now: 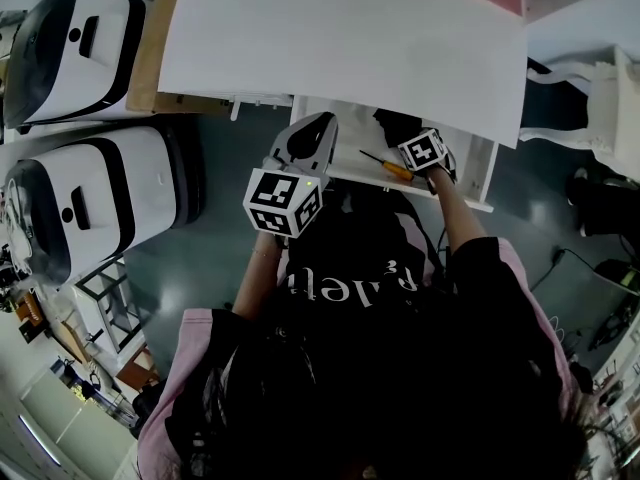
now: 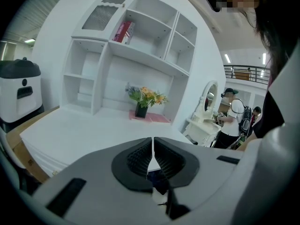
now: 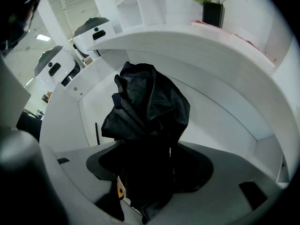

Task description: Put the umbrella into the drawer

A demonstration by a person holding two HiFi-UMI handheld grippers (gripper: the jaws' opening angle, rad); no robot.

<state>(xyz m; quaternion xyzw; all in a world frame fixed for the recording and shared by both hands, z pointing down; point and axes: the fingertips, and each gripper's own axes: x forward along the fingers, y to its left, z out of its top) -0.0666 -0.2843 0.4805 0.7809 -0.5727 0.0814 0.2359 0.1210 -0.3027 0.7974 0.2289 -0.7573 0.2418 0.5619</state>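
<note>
Your right gripper (image 3: 150, 172) is clamped on the umbrella (image 3: 147, 107), a black folded one, with the jaws closed around the lower part of the bundle and the loose canopy bunched above them. It is held over the open drawer (image 3: 89, 111), under the edge of the desk top (image 1: 340, 38); no view settles whether its far end touches the drawer floor. Your left gripper (image 2: 152, 156) has its jaws together on nothing and is raised above the desk, clear of the work. Handling assessment: the item looks light; the fabric is soft, glossy and probably slippery, so a hold on cloth alone may creep or let the folds spill. The stiff part is the shaft and ribs inside the bundle; judge your grip sound only if the jaws bear on that core, which the fabric hides from view. It does not appear fragile, but the ribs could bend if forced against a drawer wall. Note the screwdriver (image 1: 388, 165) lying in the drawer near the front rim, just beside your right gripper (image 1: 424, 154); set the umbrella down beside it, lying flat, so the drawer can shut over it.
</note>
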